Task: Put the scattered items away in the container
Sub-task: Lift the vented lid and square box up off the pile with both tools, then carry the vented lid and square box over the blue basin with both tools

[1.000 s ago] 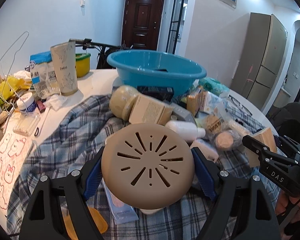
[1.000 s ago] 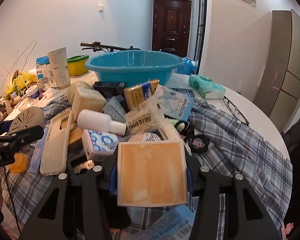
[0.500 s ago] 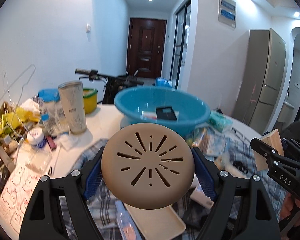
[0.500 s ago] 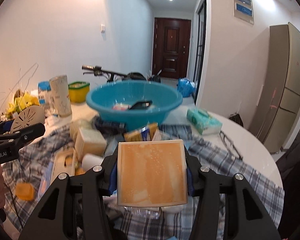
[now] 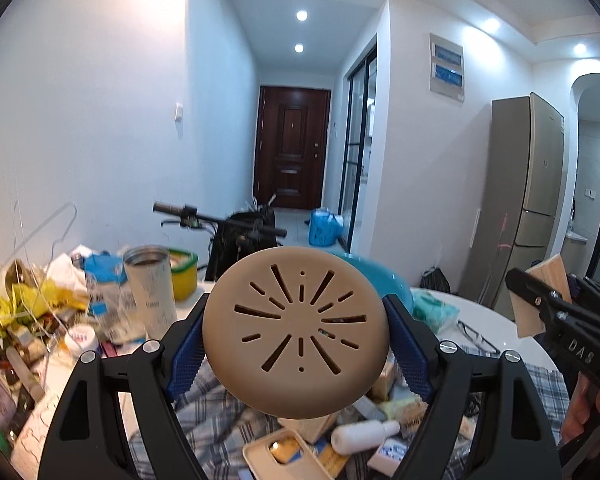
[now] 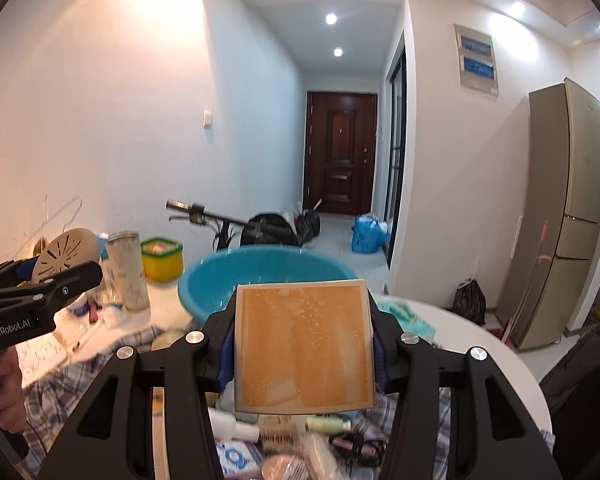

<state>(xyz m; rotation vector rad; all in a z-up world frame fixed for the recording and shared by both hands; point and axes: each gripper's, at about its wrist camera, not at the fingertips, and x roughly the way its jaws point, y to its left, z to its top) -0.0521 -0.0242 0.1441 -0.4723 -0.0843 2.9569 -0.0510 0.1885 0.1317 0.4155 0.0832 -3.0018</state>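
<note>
A round tan disc (image 5: 296, 333) with radiating slots is held upright and face-on between blue pads, above the heap of scattered items (image 5: 356, 436) on the checked cloth. A square orange-faced block (image 6: 303, 347) with a pale border is likewise clamped upright. Behind both, the blue basin (image 6: 208, 284) is seen standing on the counter, its rim partly hidden.
</note>
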